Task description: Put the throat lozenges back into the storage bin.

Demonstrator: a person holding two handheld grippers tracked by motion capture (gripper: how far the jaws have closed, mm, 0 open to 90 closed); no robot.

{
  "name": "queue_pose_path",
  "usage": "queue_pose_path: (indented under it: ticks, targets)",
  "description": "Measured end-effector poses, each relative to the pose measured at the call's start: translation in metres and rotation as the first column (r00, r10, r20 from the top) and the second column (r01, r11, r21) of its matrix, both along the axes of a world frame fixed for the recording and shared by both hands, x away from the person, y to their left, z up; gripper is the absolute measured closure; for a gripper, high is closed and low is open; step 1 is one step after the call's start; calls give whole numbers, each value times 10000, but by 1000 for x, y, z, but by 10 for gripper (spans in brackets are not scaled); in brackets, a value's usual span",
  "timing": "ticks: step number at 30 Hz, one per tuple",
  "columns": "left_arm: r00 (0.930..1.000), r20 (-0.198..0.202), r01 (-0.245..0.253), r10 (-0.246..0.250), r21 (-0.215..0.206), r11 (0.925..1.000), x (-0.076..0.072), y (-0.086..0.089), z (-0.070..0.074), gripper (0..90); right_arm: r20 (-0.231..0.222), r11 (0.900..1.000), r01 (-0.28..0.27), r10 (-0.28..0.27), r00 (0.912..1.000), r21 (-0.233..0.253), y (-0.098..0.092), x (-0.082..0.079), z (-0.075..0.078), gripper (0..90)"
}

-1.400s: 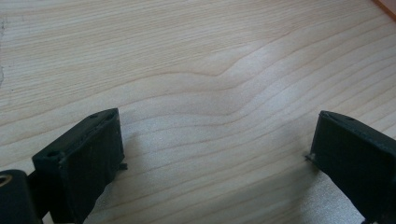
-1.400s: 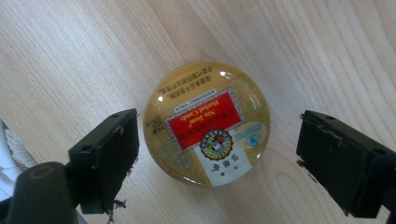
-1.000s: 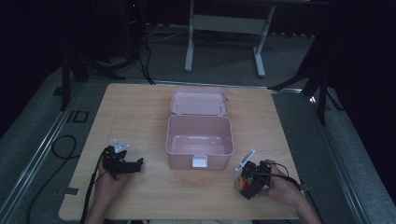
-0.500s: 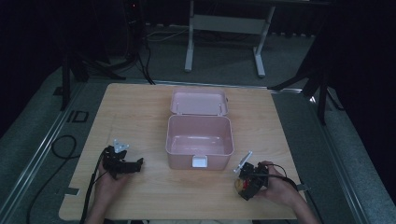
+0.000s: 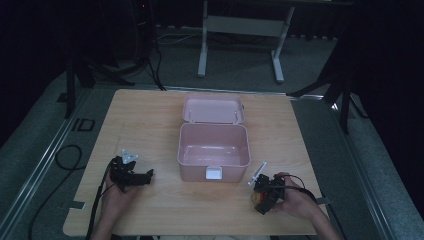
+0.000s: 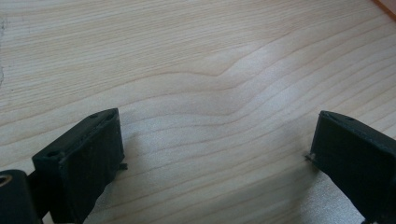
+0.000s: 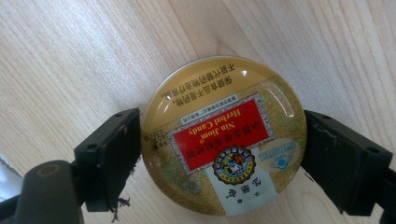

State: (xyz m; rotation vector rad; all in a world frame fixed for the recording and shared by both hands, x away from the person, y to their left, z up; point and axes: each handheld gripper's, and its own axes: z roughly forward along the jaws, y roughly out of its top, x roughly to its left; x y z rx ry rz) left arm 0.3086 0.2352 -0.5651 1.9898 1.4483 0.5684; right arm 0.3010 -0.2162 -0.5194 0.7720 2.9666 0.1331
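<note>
Candy tin (image 7: 223,137) between right gripper (image 5: 264,192) fingers, on counter (image 5: 150,115), not yet in box.

Round gold herbal candy tin lies flat on the wood at the near right, just right of the pink box (image 5: 214,152). In the right gripper view both black fingers (image 7: 109,156) sit against the tin's sides; looks closed on it, though whether it is lifted I cannot tell. Box stands at counter centre, lid (image 5: 213,109) swung open to the far side, inside empty. Left gripper (image 5: 131,174) rests near left of the box, fingers (image 6: 84,161) spread wide over bare wood, holding nothing. Judgement: grasp about made; lifting, carrying over the rim, dropping the tin in, maybe closing the lid all remain.
</note>
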Motion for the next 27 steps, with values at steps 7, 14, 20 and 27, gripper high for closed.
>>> queue_pose_path:
  ticks: [7, 14, 20, 27]
  targets:
    - [10000, -5, 5, -5, 10, 10000, 0, 0, 0, 30, 11, 10000, 34, -34, 10000, -82, 0, 0, 1, 198]
    - [10000, -2, -2, 2, 4, 10000, 0, 0, 0, 29, 47, 9999, -64, 65, 10000, -138, -1, -1, 3, 199]
    - [10000, 2, -1, 1, 0, 10000, 0, 0, 0, 29, 139, 9996, -131, 135, 9998, -260, -2, -2, 10, 200]
    - [10000, 0, 0, 0, 0, 10000, 0, 0, 0, 30, 317, 9989, -256, 268, 9991, -402, -1, 0, 23, 199]
